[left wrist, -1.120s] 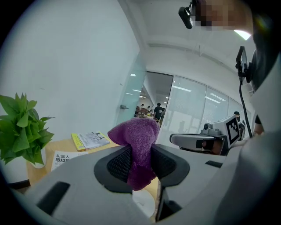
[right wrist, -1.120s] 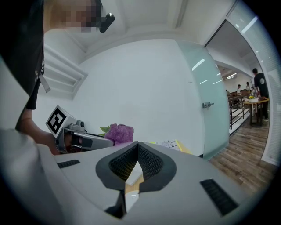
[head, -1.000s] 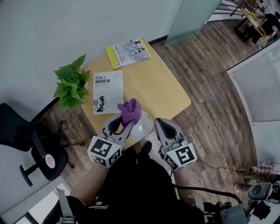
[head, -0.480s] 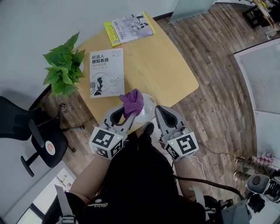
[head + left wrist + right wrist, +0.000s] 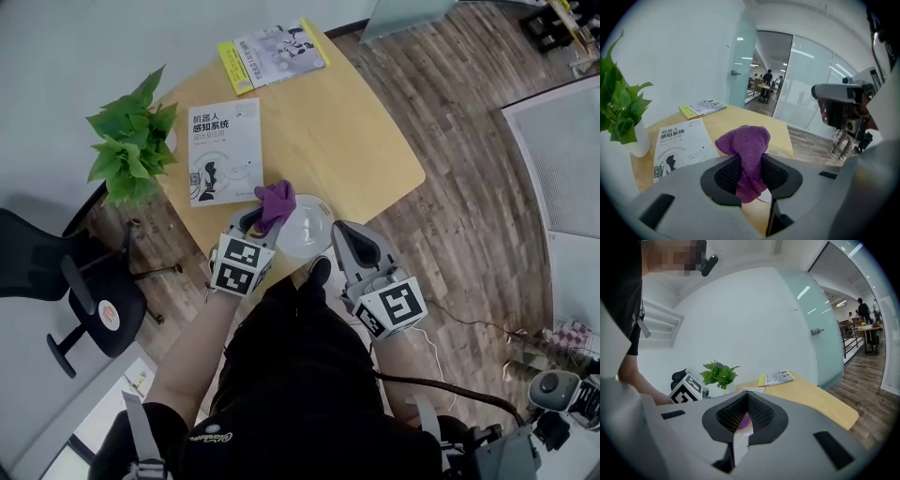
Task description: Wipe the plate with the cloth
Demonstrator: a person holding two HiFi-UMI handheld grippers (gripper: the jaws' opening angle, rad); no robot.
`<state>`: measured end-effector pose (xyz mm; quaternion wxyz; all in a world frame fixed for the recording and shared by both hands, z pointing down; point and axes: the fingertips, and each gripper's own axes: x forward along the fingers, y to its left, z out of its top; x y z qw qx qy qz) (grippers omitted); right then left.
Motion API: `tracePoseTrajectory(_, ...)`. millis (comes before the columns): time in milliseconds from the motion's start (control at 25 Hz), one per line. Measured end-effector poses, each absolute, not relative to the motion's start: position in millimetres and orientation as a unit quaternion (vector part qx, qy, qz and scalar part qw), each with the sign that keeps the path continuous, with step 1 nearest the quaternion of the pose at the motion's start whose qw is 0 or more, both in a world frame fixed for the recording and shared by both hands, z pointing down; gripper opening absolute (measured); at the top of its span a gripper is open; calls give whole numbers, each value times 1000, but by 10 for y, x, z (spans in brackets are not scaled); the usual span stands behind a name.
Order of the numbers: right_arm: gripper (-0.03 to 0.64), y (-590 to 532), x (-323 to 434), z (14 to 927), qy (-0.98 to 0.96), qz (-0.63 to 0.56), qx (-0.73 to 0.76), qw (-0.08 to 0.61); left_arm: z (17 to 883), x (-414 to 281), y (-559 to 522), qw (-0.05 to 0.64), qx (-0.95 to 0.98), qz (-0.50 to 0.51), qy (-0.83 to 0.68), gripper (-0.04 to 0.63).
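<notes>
Between the left tongs, the cloth overhangs the plate.

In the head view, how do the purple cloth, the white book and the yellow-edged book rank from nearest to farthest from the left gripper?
1. Purple cloth: clamped by the left gripper itself.
2. White book: just beyond it, on the table's left part.
3. Yellow-edged book: at the table's far edge.
</notes>
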<state>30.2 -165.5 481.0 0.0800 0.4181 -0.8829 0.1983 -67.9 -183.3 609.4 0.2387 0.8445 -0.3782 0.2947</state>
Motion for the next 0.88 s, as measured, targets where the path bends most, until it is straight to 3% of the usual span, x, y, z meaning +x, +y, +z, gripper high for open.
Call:
tracePoseTrajectory(280,0,-1662,393,4830,-880,201,423,79,6411,-641,-1803,231,835,369,-338,120)
tracePoseTrajectory(520,0,-1671,467,4845,-876,204,429,75,6501,-672,-1719,172,827,435,-312,120)
tracePoseTrajectory(880,0,-1670,499,4847,-875,207,432,73,6527,-638,-1668,143,825,463,-291,120)
